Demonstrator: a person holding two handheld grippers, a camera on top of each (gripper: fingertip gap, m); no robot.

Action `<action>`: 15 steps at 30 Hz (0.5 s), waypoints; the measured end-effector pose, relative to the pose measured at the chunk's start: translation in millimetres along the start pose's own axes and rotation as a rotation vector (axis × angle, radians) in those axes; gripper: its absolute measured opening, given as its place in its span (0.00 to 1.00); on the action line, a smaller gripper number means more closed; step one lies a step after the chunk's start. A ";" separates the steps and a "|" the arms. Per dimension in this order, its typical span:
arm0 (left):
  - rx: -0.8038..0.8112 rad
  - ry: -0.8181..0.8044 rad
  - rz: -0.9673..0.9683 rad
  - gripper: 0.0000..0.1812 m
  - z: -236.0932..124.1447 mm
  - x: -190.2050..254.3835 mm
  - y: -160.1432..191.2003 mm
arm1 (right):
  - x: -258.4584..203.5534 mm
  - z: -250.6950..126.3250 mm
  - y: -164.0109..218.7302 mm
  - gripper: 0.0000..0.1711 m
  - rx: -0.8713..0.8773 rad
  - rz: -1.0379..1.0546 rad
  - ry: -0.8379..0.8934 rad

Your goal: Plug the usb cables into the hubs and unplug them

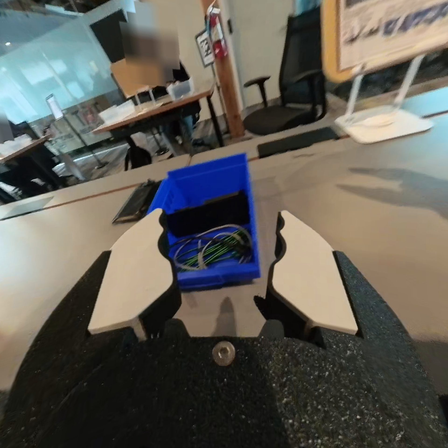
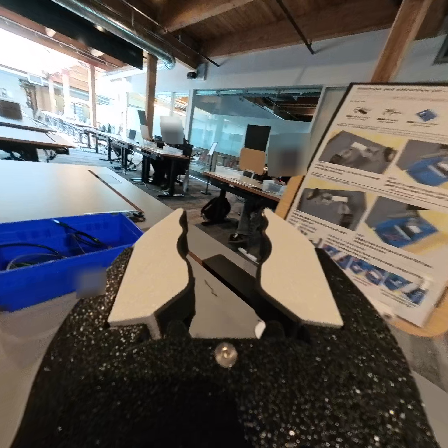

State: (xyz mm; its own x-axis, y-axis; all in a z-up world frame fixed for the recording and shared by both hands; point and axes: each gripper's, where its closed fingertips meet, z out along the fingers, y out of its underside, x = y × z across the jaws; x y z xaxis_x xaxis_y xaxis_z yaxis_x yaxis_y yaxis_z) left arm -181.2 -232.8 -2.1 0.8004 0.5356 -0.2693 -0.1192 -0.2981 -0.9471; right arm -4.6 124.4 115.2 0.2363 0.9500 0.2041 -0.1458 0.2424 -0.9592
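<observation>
Judging by how things lie, the work is at its opening step: nothing is gripped, and both cables and hub sit in the blue bin point(image 1: 213, 228), so fetching them out comes first.

The left hand-held gripper point(image 1: 219, 225) points straight at the bin, its jaws spread wide and empty, with the bin framed in the gap between them. Inside the bin, a loose tangle of cables point(image 1: 213, 249) (grey, black and green strands, too blurred to separate) lies at the near end, and a black slab point(image 1: 207, 218), probably a hub, leans across the bin behind the tangle. Whether the fingertips are over the bin's rim or short of it I cannot tell. A second dark flat item point(image 1: 134, 203) lies on the tabletop point(image 1: 60, 242) just left of the bin.

The right hand-held gripper point(image 2: 224, 225) is also open and holds nothing. It is held to the right of the bin and aimed past it, toward a black strip point(image 2: 232, 271) at the tabletop's edge; the instruction board point(image 2: 371, 194) stands farther right of the bin.

The next move likely calls for lowering the left jaws into the bin and closing on one cable near its plug, not mid-tangle, or several strands may lift together.
</observation>
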 end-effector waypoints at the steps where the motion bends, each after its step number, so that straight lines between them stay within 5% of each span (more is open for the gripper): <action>1: 0.035 0.035 -0.020 0.49 -1.2 8.8 -10.1 | 4.0 -8.7 0.8 0.34 -0.009 -0.019 0.009; 9: 0.226 0.179 -0.119 0.70 2.5 63.4 -63.7 | 35.0 -39.6 20.8 0.55 -0.064 -0.158 0.066; 15: 0.269 0.183 -0.063 0.80 11.9 88.5 -77.5 | 38.5 -25.9 32.4 0.59 -0.028 -0.122 0.011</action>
State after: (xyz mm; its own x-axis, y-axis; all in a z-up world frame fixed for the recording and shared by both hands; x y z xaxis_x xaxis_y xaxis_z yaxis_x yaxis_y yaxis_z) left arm -108.2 -152.9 45.4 0.9004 0.3883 -0.1964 -0.1981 -0.0363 -0.9795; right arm 24.6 163.7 87.0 0.2611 0.9114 0.3182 -0.0882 0.3507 -0.9323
